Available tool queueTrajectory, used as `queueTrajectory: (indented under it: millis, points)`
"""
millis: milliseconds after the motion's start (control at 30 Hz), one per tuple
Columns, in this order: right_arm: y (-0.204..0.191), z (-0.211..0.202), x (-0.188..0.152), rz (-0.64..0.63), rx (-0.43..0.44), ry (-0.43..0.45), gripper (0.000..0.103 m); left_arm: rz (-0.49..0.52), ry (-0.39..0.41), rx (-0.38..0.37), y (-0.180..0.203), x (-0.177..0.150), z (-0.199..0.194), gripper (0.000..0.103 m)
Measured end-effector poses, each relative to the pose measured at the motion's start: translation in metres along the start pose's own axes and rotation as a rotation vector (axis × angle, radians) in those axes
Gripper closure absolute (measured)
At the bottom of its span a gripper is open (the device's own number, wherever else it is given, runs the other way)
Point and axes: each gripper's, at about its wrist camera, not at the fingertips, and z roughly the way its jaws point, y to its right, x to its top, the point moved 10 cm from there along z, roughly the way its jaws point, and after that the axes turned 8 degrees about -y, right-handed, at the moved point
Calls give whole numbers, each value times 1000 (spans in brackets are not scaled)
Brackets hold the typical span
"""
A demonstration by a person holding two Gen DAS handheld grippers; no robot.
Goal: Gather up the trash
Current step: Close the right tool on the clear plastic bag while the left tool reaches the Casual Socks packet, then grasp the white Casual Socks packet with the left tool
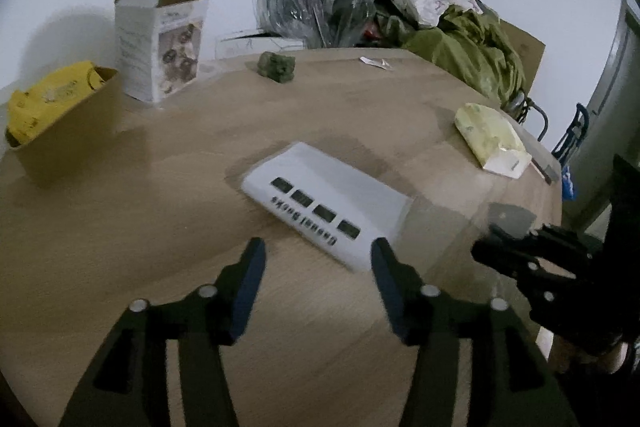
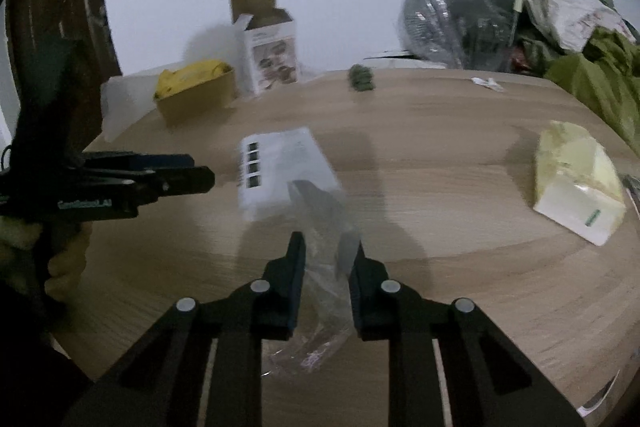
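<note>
**Clear wrapper pinched over wooden table, white packet below the other gripper**

Right gripper (image 2: 326, 247) clamped on a clear plastic wrapper (image 2: 320, 307), crinkled film bunched between the 2 black fingers and trailing down toward the camera. Seen from the left wrist as a blurred black shape at the right edge (image 1: 520, 247), with a grey, see-through sheet rising from its tip.

Left gripper (image 1: 318, 255) spread apart, nothing between the fingers, poised just above the near end of a flat white packet (image 1: 326, 203) printed with 4 dark squares and a line of black lettering. Packet lying flat on the wooden table (image 1: 140, 219), near the middle.

Further out on the table: a pale yellow packet (image 2: 576, 179) toward the right edge, a small green crumpled lump (image 1: 277, 66) and a scrap of white paper (image 1: 375, 63) near the far edge. At far left, an open white carton (image 1: 160, 43) standing upright beside a low cardboard box (image 1: 80, 119) holding something yellow (image 1: 44, 99).

Behind the table, a fan wrapped in plastic (image 2: 456, 15) and a heap of olive-green cloth (image 1: 472, 51).
</note>
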Motion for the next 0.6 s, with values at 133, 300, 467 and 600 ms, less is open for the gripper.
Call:
queueTrajectory:
  millis: [133,300,467,600]
  points:
    - [21,-6,1,29,-5,21,84,-34,-23,-15,5,10,18,41]
    - [39,-10,-1,60,4,36,84,-66,-51,-3,8,19,39,39]
    - [56,-11,-2,89,11,46,84,-62,-76,30,7,29,58,39]
    - [67,-14,-4,111,19,58,84,-4,-90,42,21,35,69,39]
